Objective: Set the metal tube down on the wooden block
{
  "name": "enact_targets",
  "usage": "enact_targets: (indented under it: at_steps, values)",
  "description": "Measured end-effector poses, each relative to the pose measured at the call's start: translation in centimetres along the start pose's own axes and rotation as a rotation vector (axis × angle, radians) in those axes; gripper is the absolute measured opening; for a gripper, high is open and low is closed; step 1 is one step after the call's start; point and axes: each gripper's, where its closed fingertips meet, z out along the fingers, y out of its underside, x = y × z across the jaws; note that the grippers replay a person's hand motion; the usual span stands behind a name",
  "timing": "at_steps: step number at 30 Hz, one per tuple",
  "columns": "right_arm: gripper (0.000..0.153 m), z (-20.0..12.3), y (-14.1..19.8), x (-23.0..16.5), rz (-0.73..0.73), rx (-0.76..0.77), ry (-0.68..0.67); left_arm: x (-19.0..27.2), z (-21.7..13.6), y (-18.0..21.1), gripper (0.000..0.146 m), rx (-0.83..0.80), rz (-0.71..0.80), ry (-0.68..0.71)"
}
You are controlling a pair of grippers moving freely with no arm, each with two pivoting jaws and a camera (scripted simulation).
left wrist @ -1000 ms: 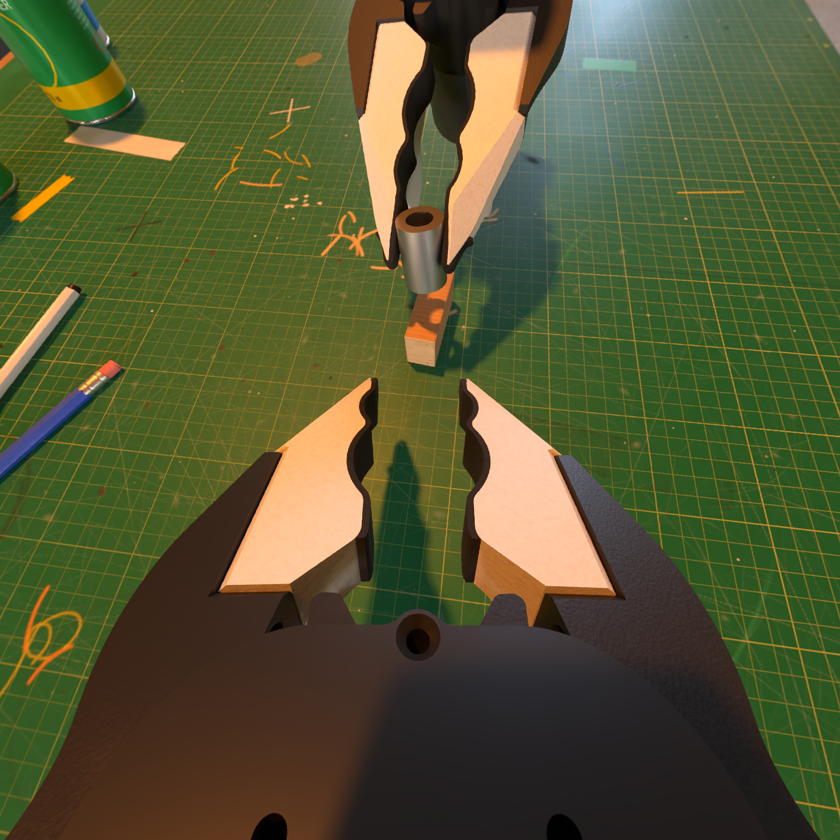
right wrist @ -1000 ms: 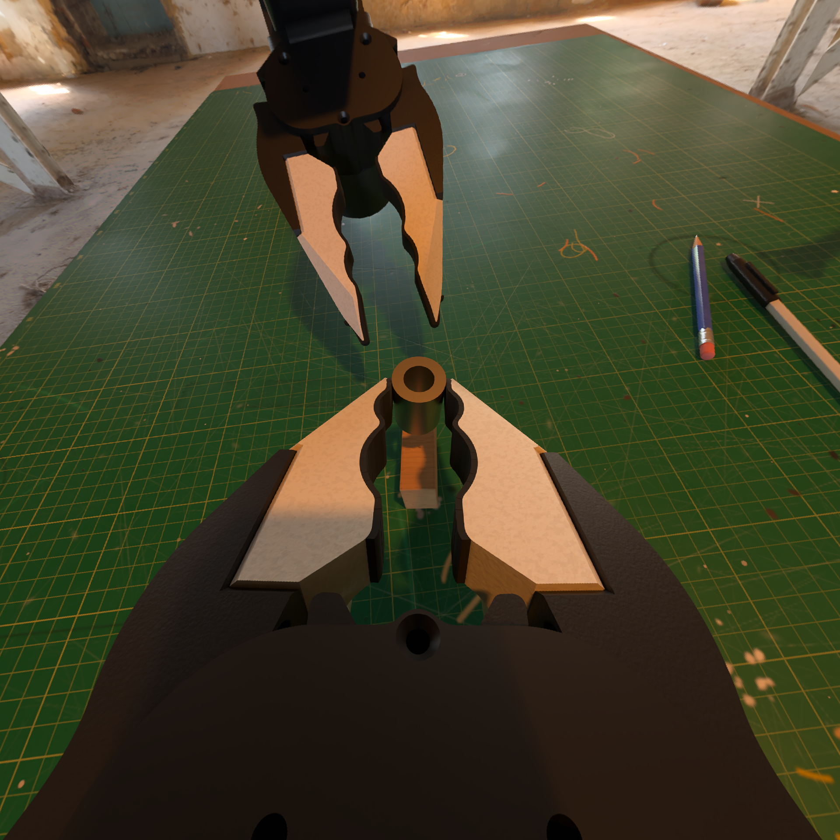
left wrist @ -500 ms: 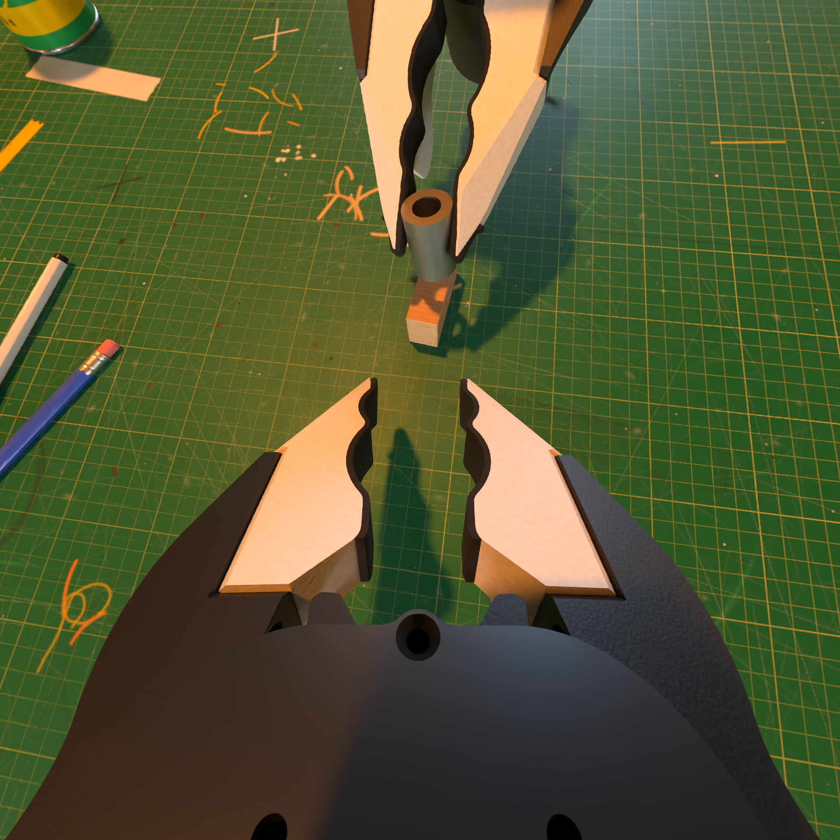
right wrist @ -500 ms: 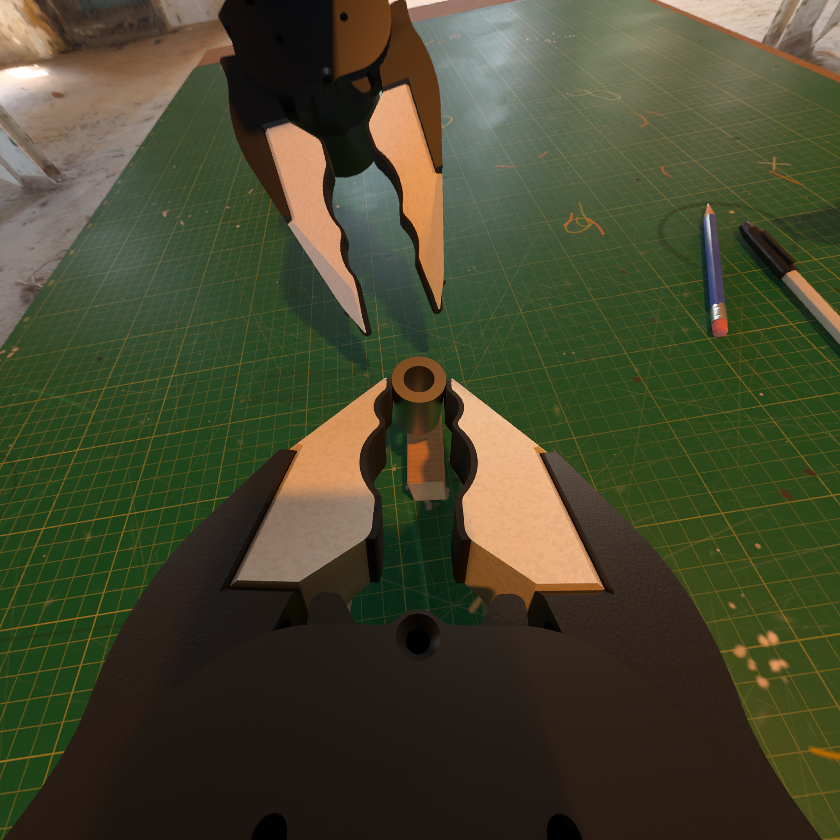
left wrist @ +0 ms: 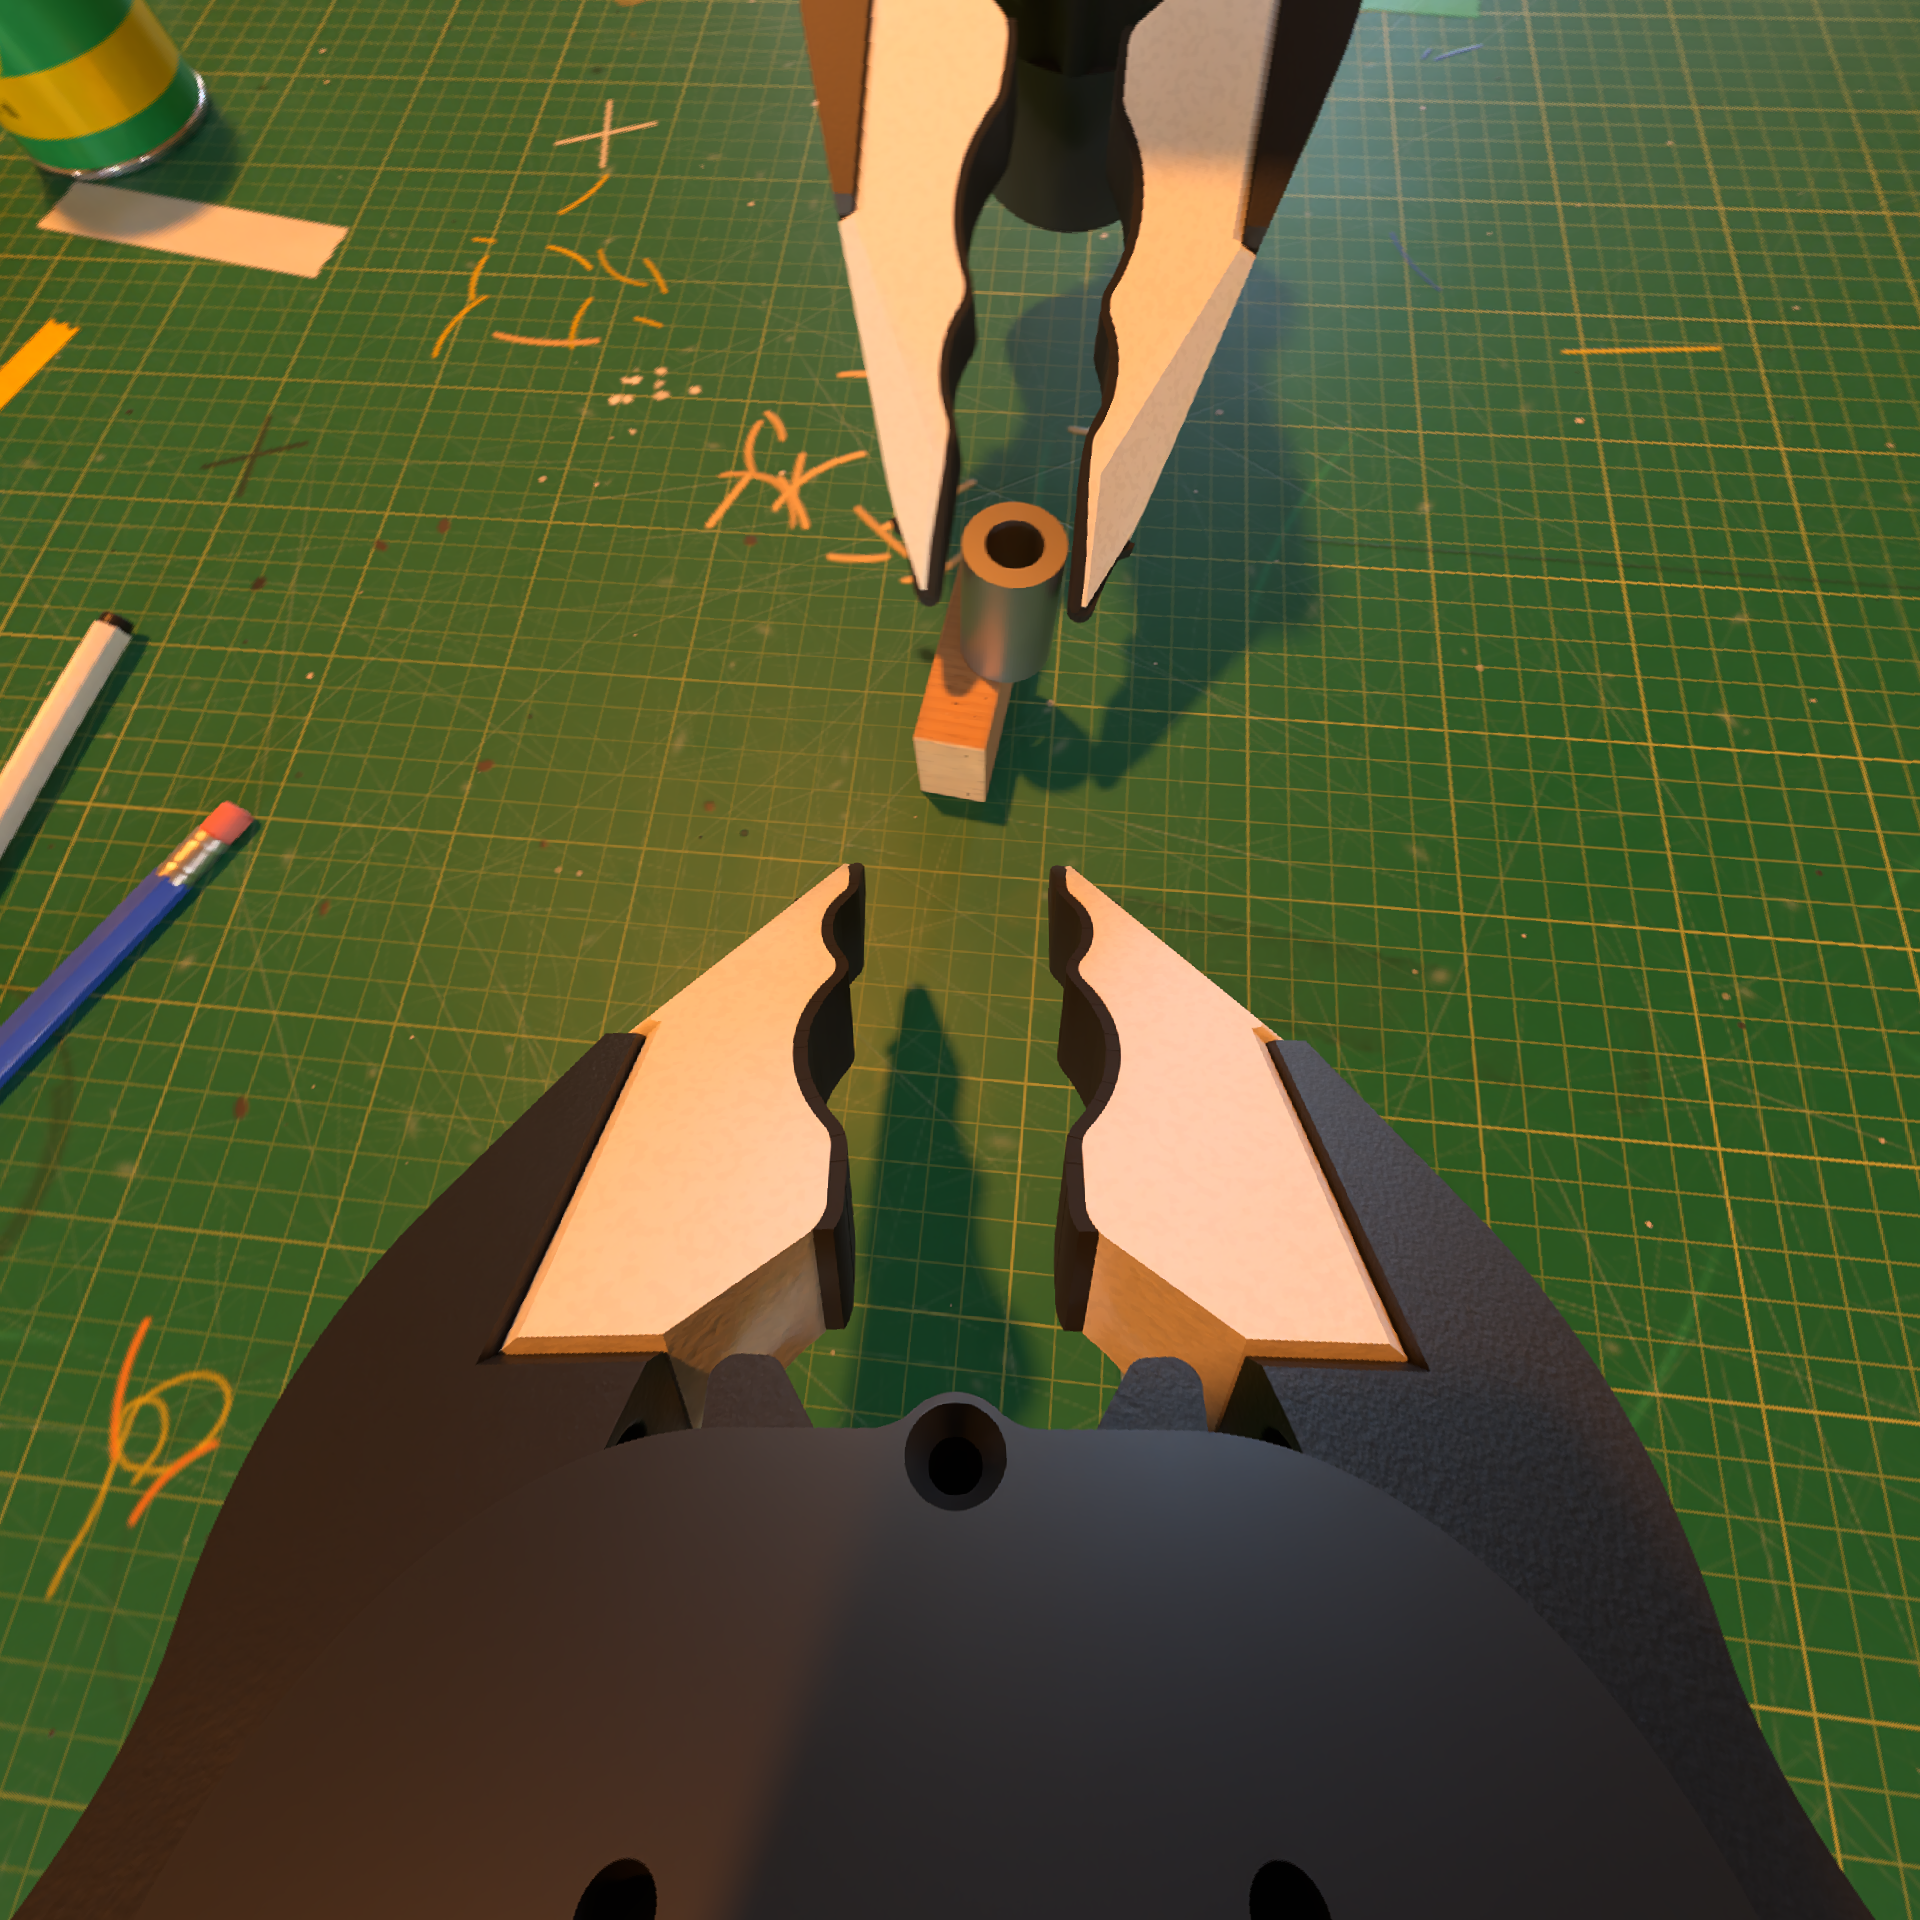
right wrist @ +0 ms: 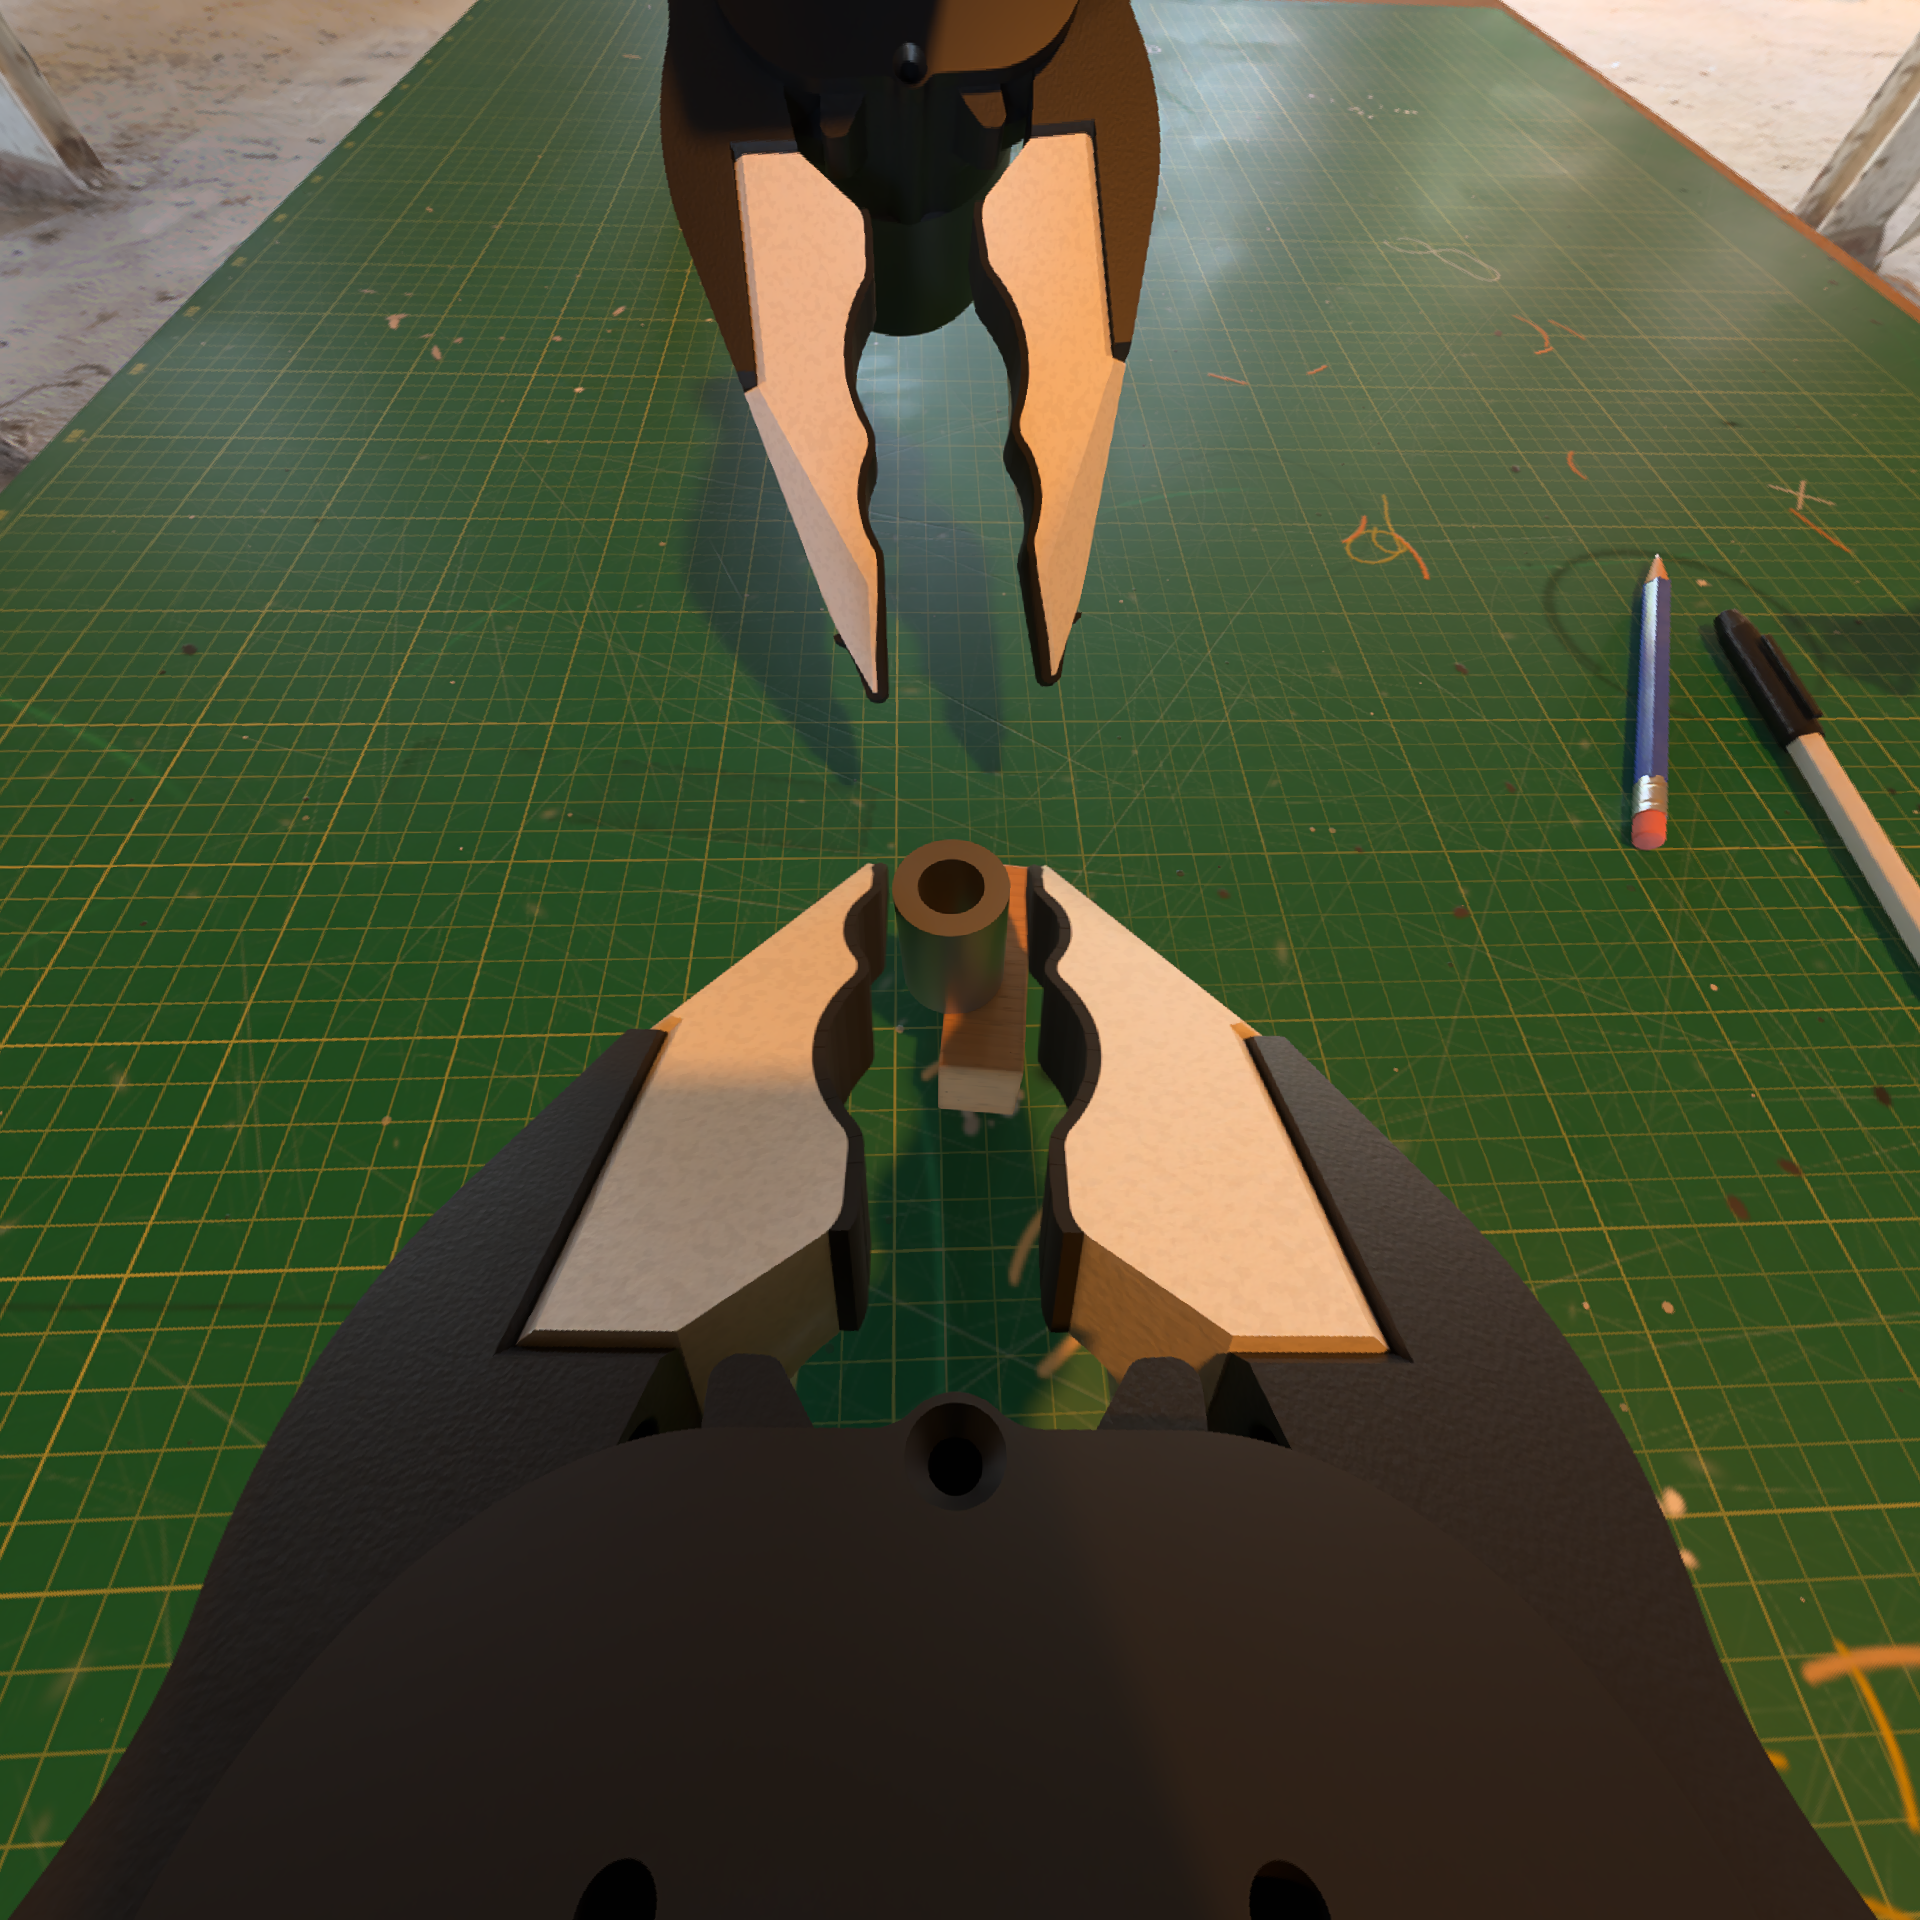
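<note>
A short grey metal tube (left wrist: 1013, 613) stands upright on the far part of a small wooden block (left wrist: 956, 738) lying on the green cutting mat. In the right wrist view the tube (right wrist: 951, 935) rests on the block (right wrist: 982, 1060) between my right gripper's (right wrist: 954, 873) fingers, which are open with small gaps on both sides. From the left wrist view the right gripper (left wrist: 1006, 605) points down around the tube. My left gripper (left wrist: 954, 871) is open and empty, just short of the block's near end; it also shows in the right wrist view (right wrist: 962, 688).
A blue pencil (left wrist: 114, 935) and a white marker (left wrist: 62, 717) lie left of the left gripper. A green and yellow can (left wrist: 94, 83) and a strip of tape (left wrist: 192, 229) sit far left. The mat's edge (right wrist: 1704, 156) runs along the right wrist view's far right.
The right gripper lowered the tube onto the block and opened its fingers, letting it go. The left gripper stayed open and shifted slightly closer.
</note>
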Motion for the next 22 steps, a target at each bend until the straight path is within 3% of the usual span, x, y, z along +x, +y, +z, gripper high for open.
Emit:
enact_targets:
  at_steps: [6,14,22]
  values:
    - [0.039,-0.11,-0.14,-0.52,-0.032,0.012,-0.019,0.71,0.08,-0.09,0.035,-0.002,0.024,0.034]
    - [0.035,0.19,-0.73,-0.19,-0.113,0.047,0.031,0.69,-0.30,0.24,0.035,-0.012,0.033,0.027]
    - [0.042,-0.38,-0.85,0.12,-0.114,0.064,0.043,0.73,-0.05,0.03,0.035,-0.025,0.045,0.017]
